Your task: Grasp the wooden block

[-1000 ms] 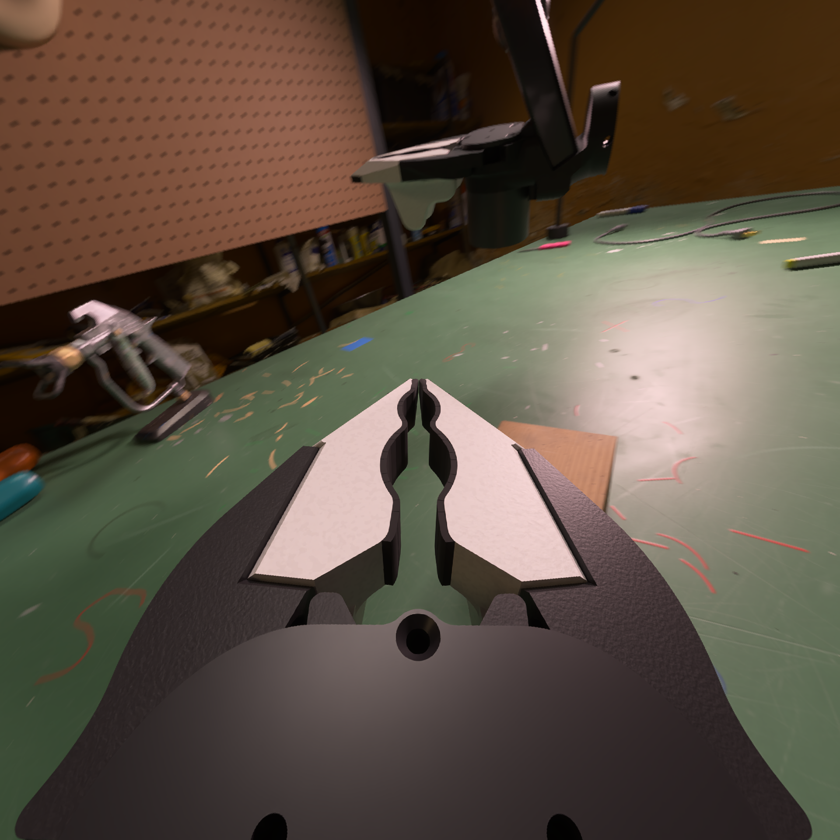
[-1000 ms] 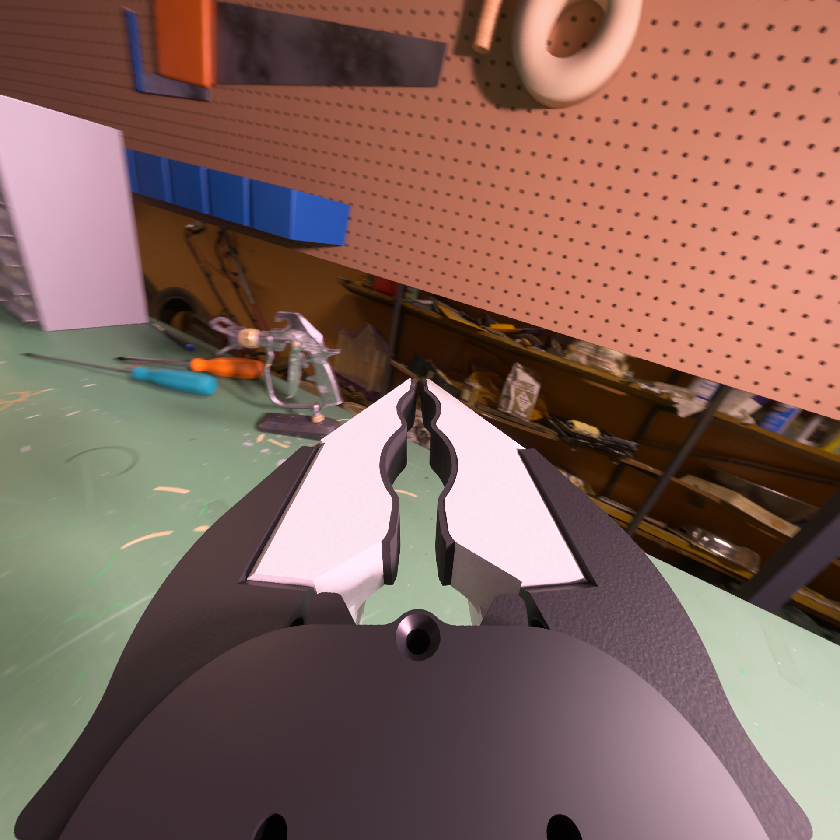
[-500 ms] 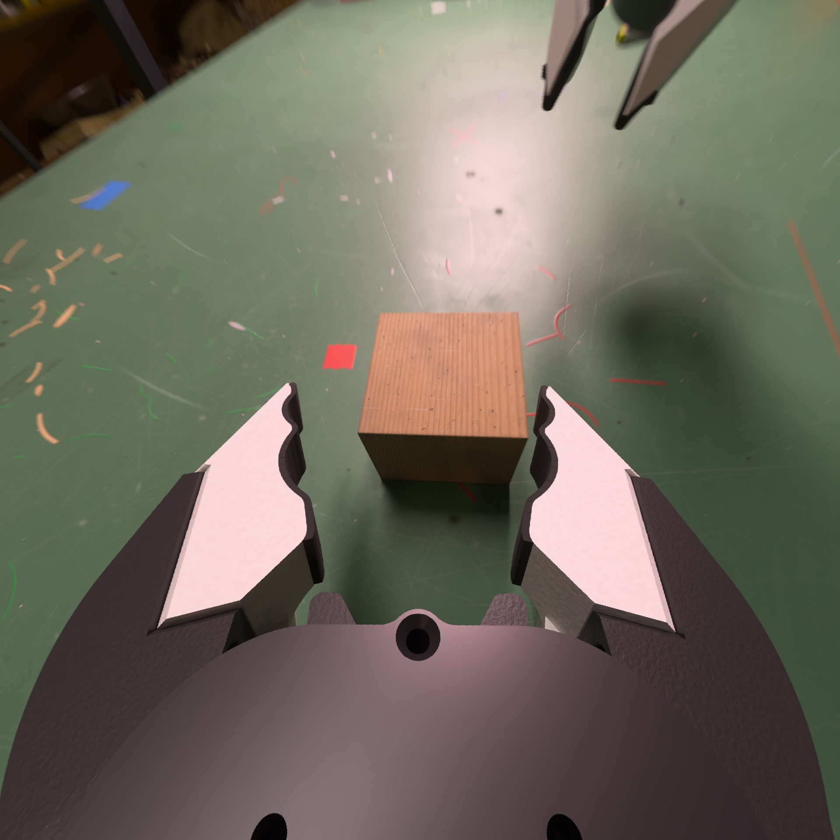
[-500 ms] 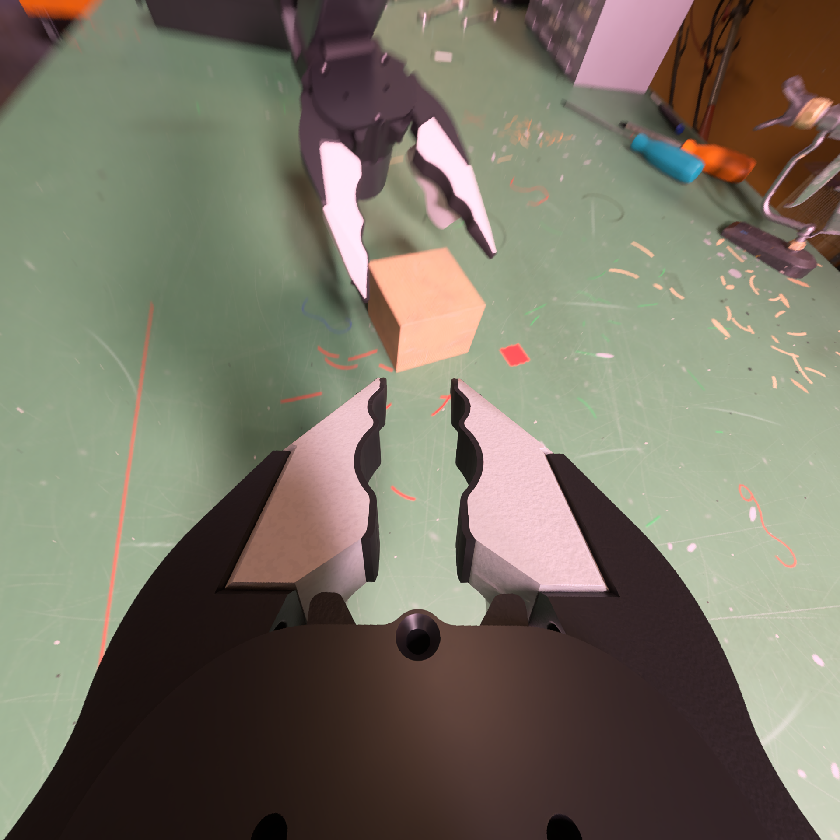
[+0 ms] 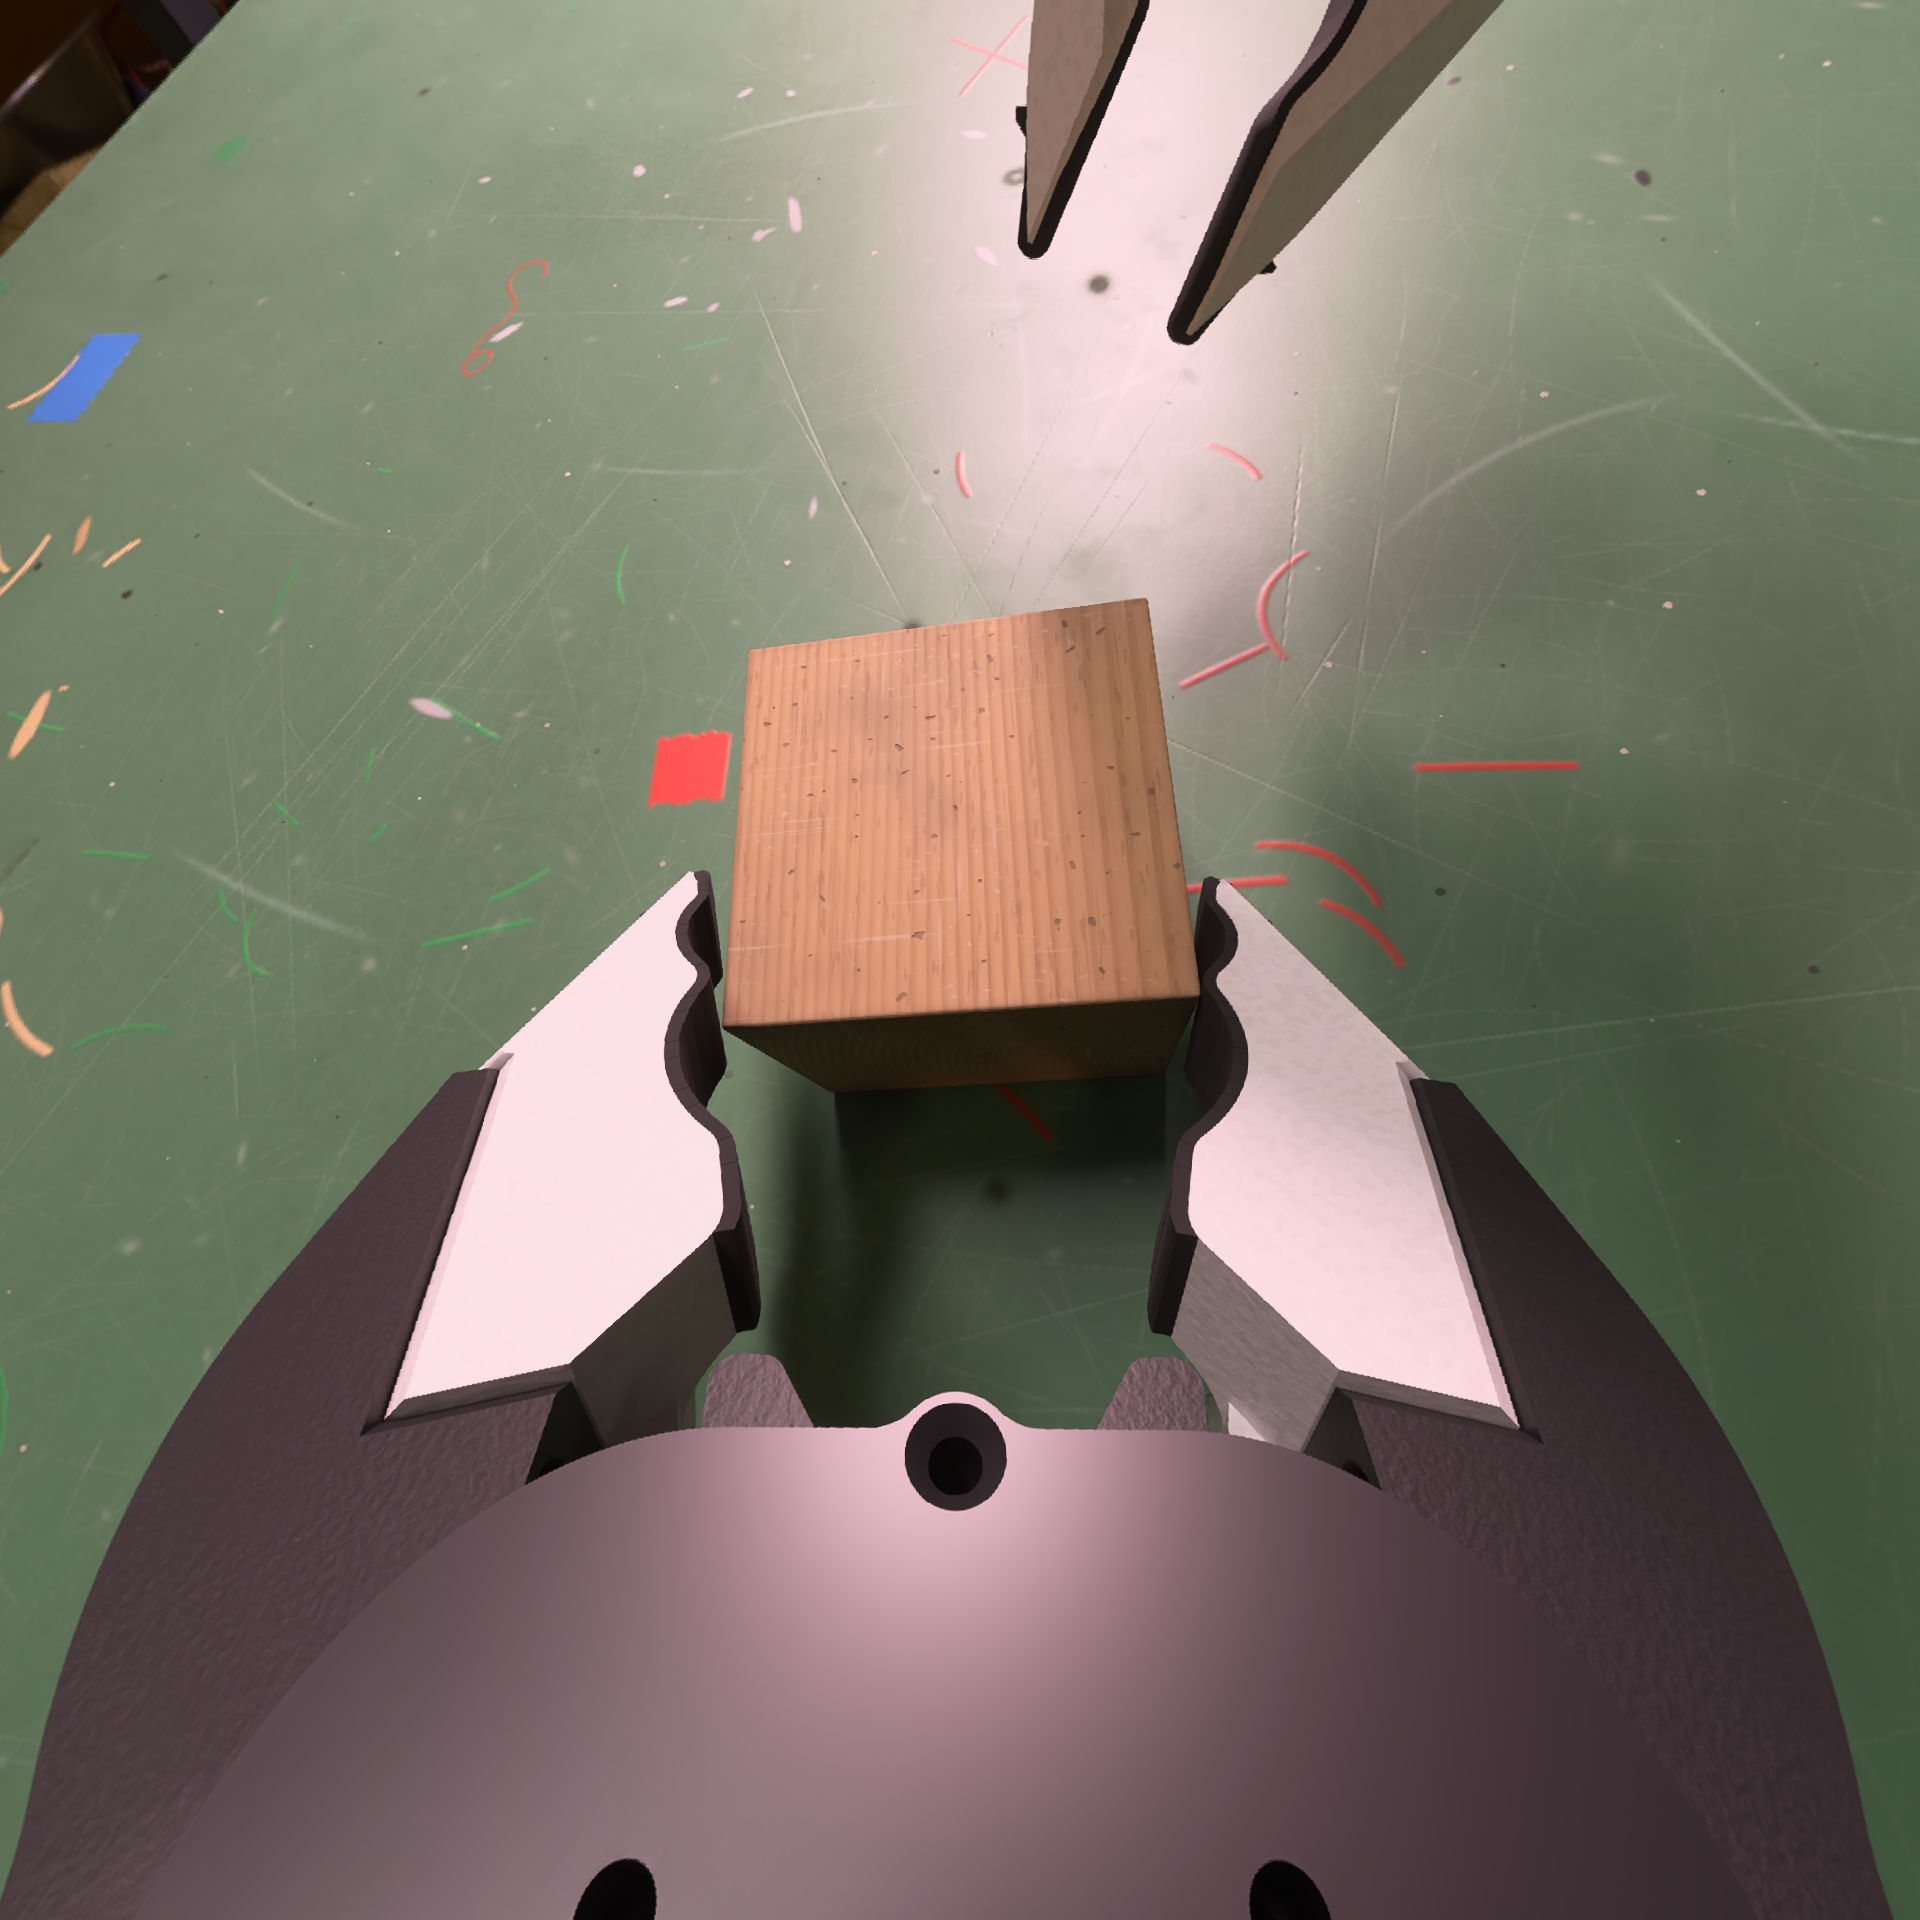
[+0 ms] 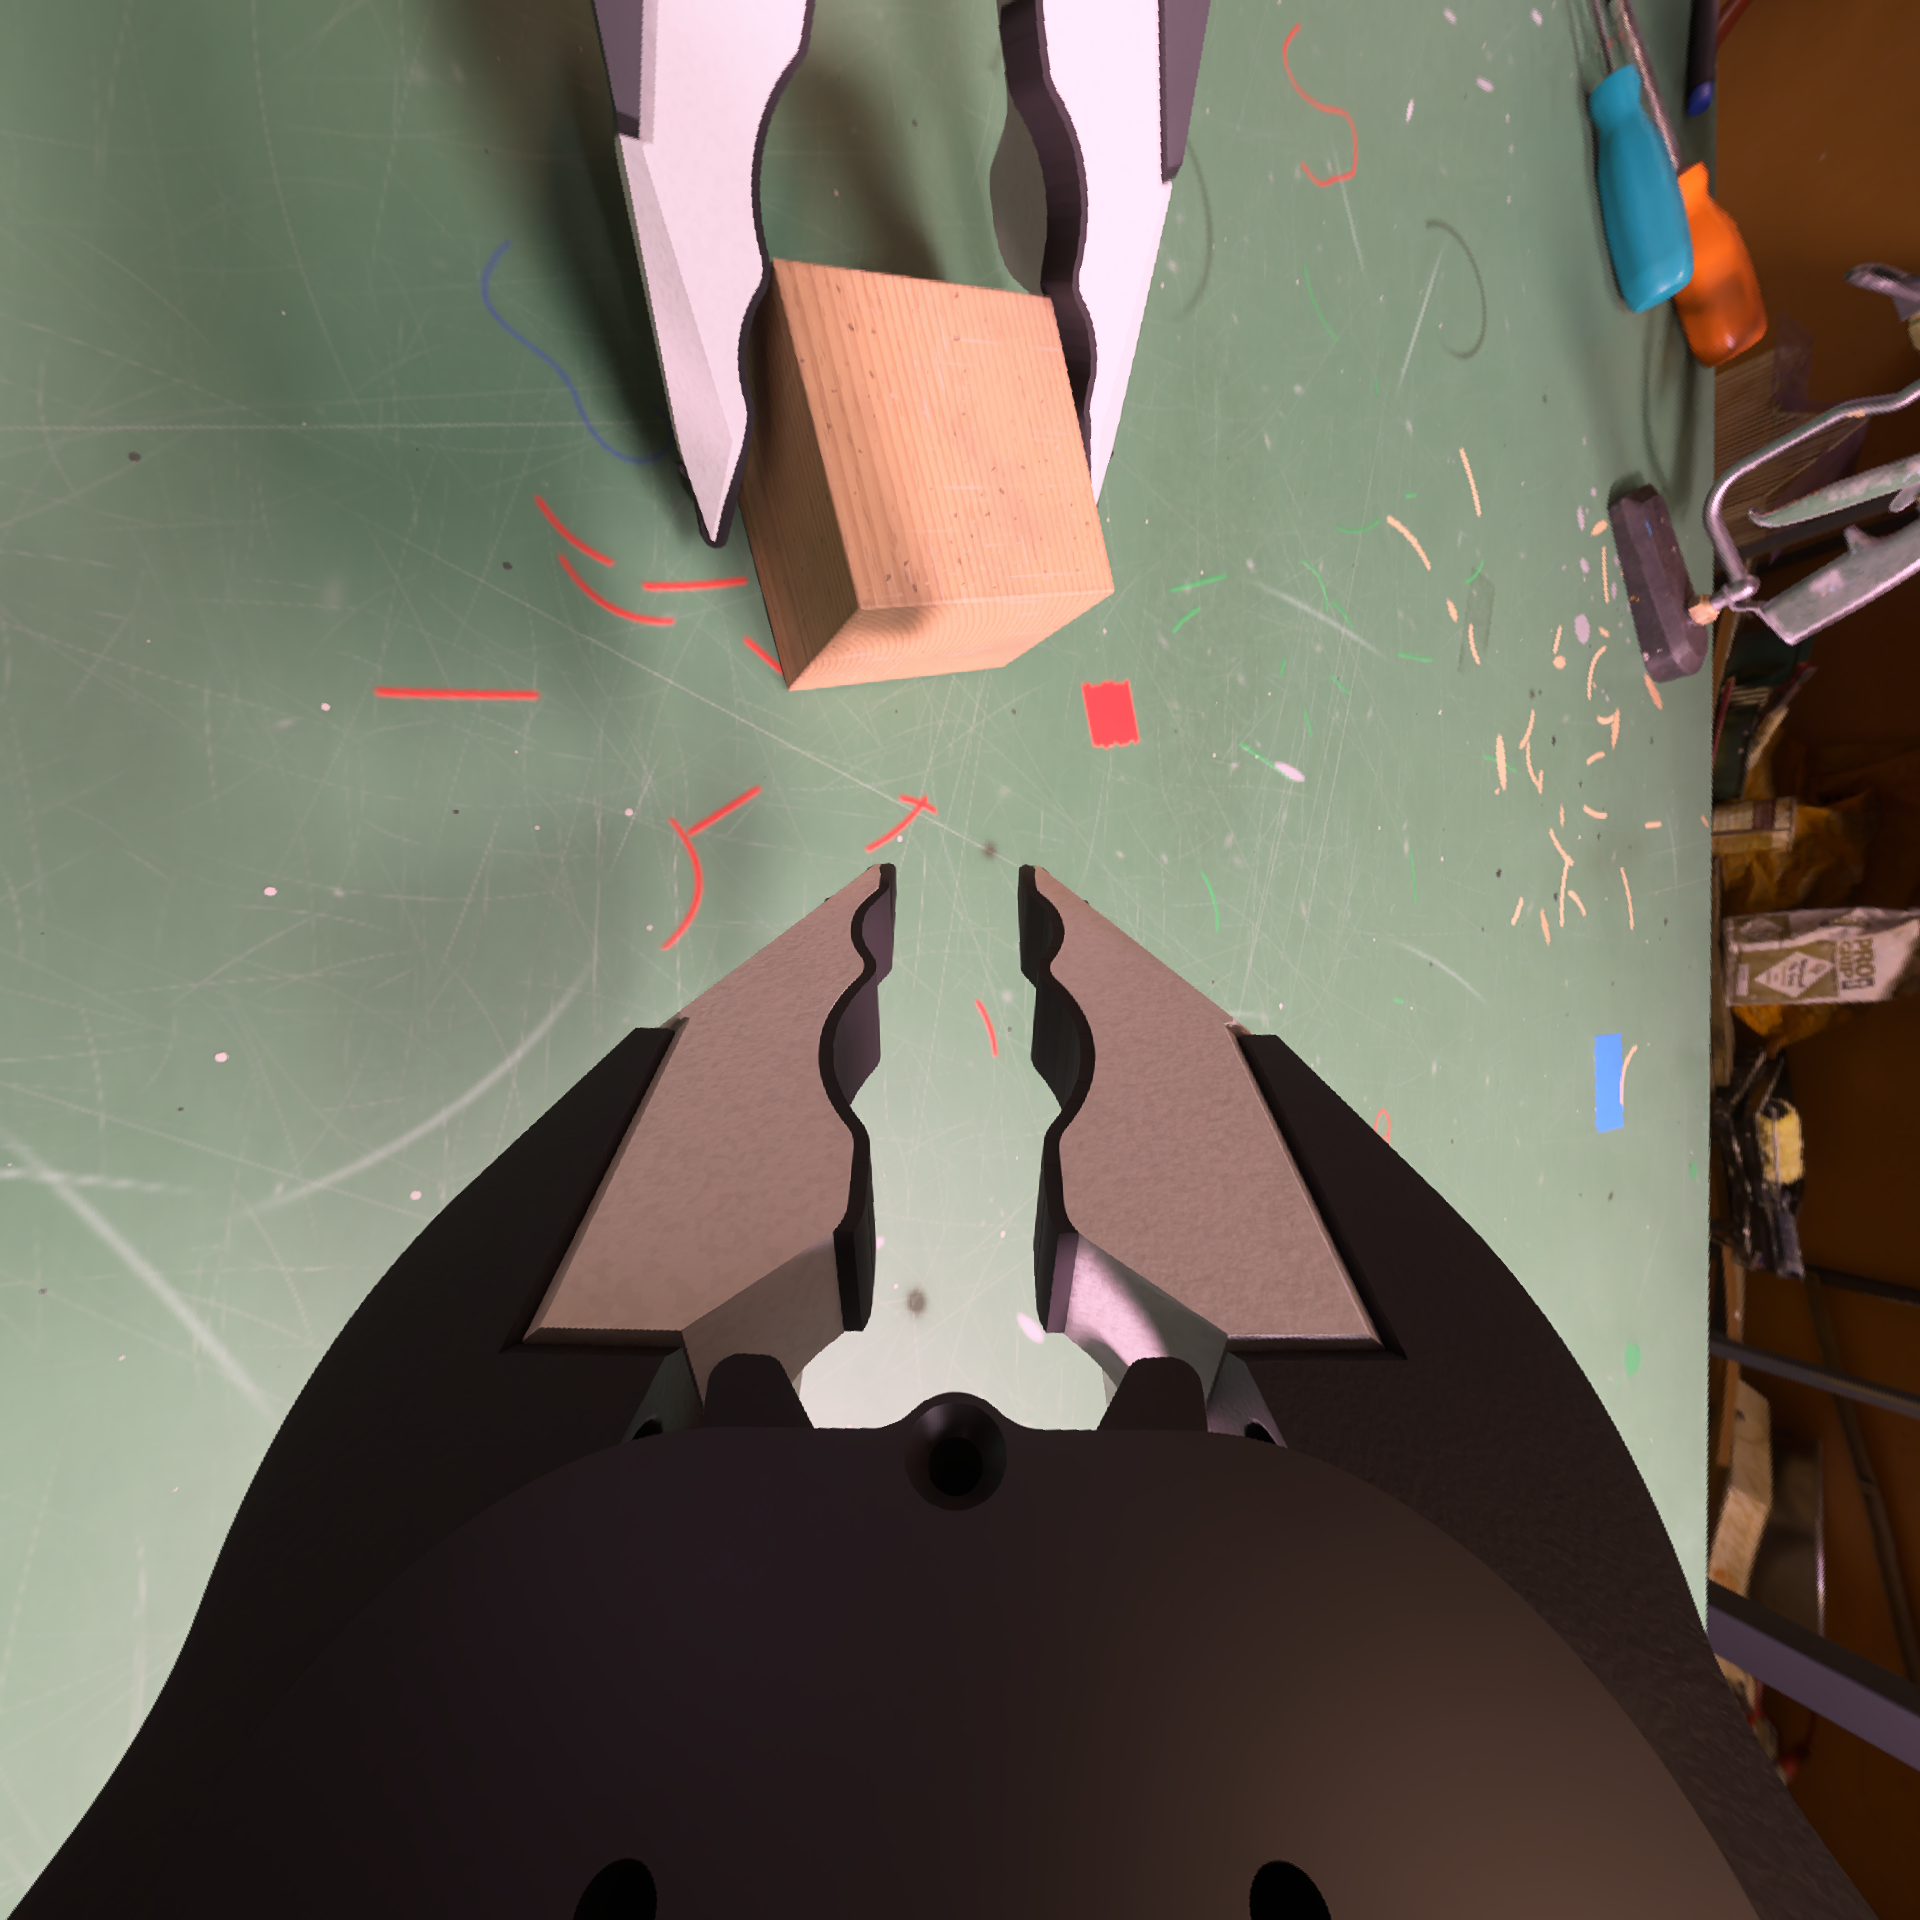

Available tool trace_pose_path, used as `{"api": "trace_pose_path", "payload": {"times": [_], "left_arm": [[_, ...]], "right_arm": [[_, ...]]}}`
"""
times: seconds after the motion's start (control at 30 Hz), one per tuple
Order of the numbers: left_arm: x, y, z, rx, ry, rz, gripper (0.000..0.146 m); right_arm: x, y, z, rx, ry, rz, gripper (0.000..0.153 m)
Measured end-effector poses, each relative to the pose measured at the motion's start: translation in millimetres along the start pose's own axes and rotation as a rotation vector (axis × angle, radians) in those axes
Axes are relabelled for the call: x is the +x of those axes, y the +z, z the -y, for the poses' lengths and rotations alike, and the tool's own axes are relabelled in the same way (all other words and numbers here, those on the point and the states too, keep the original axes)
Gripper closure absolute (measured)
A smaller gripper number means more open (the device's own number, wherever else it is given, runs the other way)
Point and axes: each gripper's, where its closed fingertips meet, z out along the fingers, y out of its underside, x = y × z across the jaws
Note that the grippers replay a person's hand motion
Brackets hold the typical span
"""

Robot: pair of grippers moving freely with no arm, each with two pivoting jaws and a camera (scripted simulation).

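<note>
The wooden block [image 5: 956, 831] is a light brown cube standing on the green bench [image 5: 312, 1091]. My left gripper [image 5: 956, 888] is open, and its white fingers flank the near part of the block, very close to its two sides. I cannot tell if they touch. In the right wrist view the block [image 6: 925, 468] sits between the left gripper's fingers [image 6: 686, 312]. My right gripper [image 6: 956, 873] is slightly open and empty, hovering short of the block. Its fingers [image 5: 1049, 125] hang above the bench beyond the block in the left wrist view.
A red tape square [image 6: 1110, 714] lies beside the block. Teal [image 6: 1642, 208] and orange [image 6: 1720, 281] screwdrivers and a metal spray gun [image 6: 1829, 520] lie near the bench edge [image 6: 1704, 935]. Cluttered shelves stand beyond it. Blue tape [image 5: 83, 376] marks the left.
My left gripper has moved forward so its fingers now sit on both sides of the block, slightly narrower. My right gripper has come closer to the block and lower.
</note>
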Motion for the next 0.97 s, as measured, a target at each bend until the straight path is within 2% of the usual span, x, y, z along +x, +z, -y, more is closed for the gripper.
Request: {"api": "trace_pose_path", "payload": {"times": [0.2,0.4,0.7,0.83,0.97], "left_arm": [[7.4,1.2,1.7,-0.007,-0.020,0.006,0.055],[12.7,3.2,3.8,-0.012,-0.039,0.019,0.055],[15.7,6.0,6.8,-0.019,-0.065,0.068,0.055],[23.9,5.5,7.8,-0.017,-0.042,0.017,0.055],[27.5,4.6,8.0,-0.019,-0.038,-0.008,0.055]], "right_arm": [[-6.9,-7.0,-2.1,-0.032,0.064,0.043,0.132],[-23.3,-20.9,-2.4,-0.042,0.122,0.206,0.144],[-21.7,-23.9,-10.7,-0.021,0.200,0.154,0.140],[-33.4,-34.1,-14.6,-0.024,0.220,0.181,0.140],[-33.3,-40.4,-27.8,-0.045,0.237,0.134,0.129]]}}
